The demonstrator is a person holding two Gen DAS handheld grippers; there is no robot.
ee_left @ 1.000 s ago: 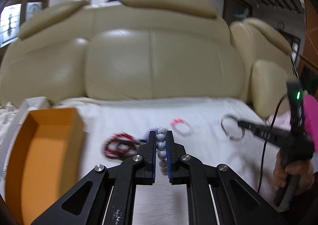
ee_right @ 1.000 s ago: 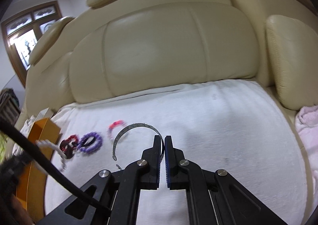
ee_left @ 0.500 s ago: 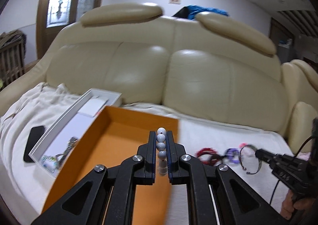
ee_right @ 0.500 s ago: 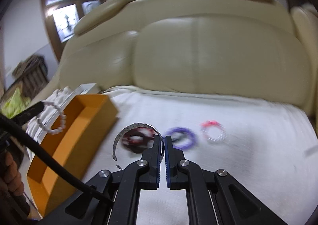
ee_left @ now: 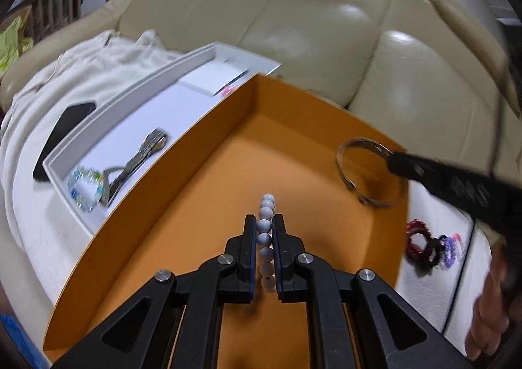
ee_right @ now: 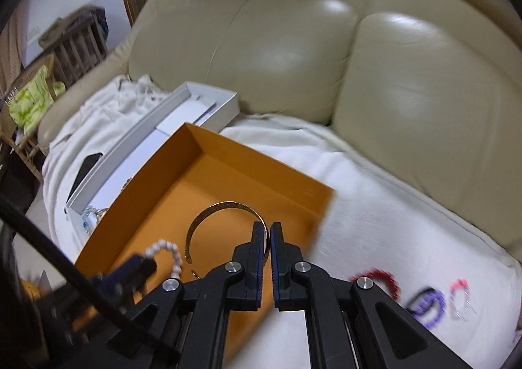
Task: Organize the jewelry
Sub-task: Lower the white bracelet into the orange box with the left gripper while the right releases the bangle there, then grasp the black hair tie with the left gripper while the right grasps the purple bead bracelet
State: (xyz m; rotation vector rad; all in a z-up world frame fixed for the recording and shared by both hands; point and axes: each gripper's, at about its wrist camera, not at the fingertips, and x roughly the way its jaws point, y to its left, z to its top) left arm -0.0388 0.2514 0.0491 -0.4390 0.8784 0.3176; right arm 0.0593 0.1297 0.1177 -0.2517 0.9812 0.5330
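Note:
My left gripper (ee_left: pixel 263 222) is shut on a white pearl bracelet (ee_left: pixel 265 232) and holds it above the open orange box (ee_left: pixel 208 154). My right gripper (ee_right: pixel 267 228) is shut on a thin metal bangle (ee_right: pixel 208 215), also over the orange box (ee_right: pixel 261 160). In the left wrist view the bangle (ee_left: pixel 345 170) hangs over the box's right side from the right gripper's fingers (ee_left: pixel 424 170). In the right wrist view the pearl bracelet (ee_right: pixel 169 251) hangs from the left gripper at lower left. A red (ee_right: pixel 380 276), a purple (ee_right: pixel 430 303) and a pink bracelet (ee_right: pixel 460 297) lie on the white blanket.
A white box (ee_left: pixel 130 101) left of the orange box holds a watch (ee_left: pixel 137 160) and a blue-green bead bracelet (ee_left: pixel 83 186). A black phone (ee_left: pixel 62 137) lies on the blanket beside it. The beige leather sofa back (ee_right: pixel 293 43) rises behind.
Both grippers have swung left from the loose bracelets to above the orange box, each still holding its piece. The box now fills the lower view.

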